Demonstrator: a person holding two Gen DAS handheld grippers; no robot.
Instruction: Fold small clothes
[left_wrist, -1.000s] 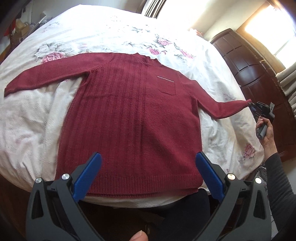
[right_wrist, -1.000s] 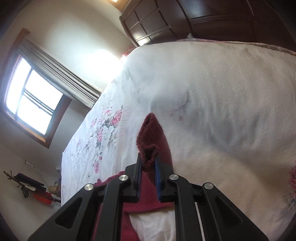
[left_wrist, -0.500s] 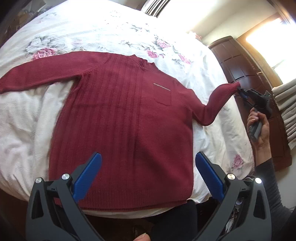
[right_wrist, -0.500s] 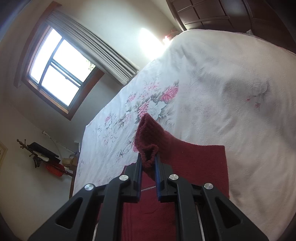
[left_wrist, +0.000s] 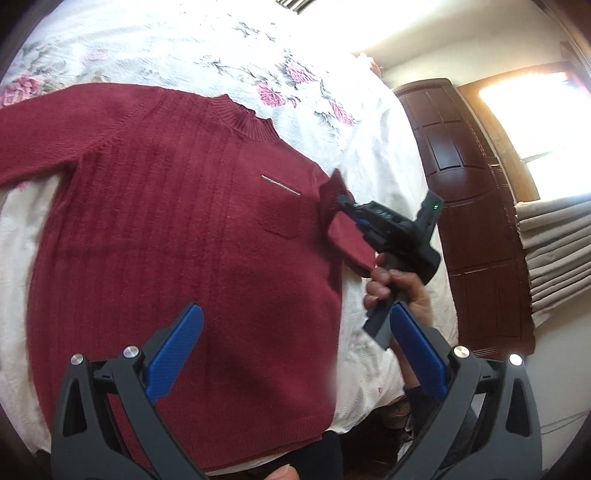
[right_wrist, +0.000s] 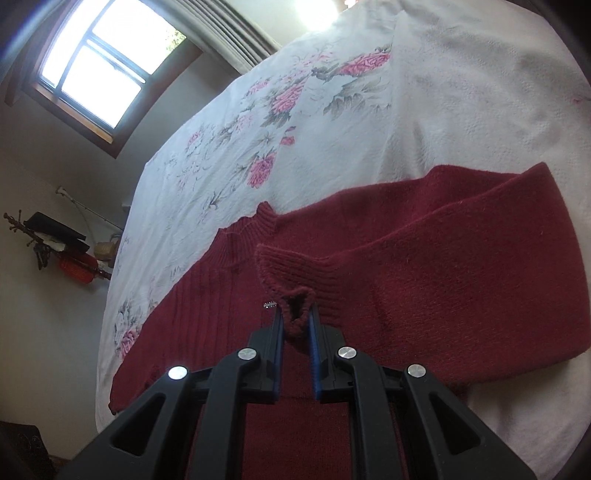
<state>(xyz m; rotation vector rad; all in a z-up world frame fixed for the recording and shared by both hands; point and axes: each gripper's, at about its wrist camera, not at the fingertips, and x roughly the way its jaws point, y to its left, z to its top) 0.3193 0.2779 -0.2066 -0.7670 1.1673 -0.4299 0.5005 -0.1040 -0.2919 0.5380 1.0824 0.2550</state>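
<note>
while the right gripper (right_wrist: 296, 325) is pinching the ribbed cuff (right_wrist: 291, 273) of the sweater's right sleeve (right_wrist: 461, 266) between its nearly closed blue pads, the sleeve doubles back from that pinch toward the right edge of the right wrist frame, its long axis running across the picture over the sweater (left_wrist: 166, 240) body. the body lies flat on the floral bedspread (left_wrist: 229, 48), filling the left and centre of the left wrist view, collar toward the top of the frame. from the cuff, the chest pocket (left_wrist: 282, 210) sits just beside it, toward frame left, so the fold looks set to land leftward across the chest. the left gripper (left_wrist: 295, 354) hangs spread wide and empty above the hem at lower centre, farther from the sleeve than the right.
</note>
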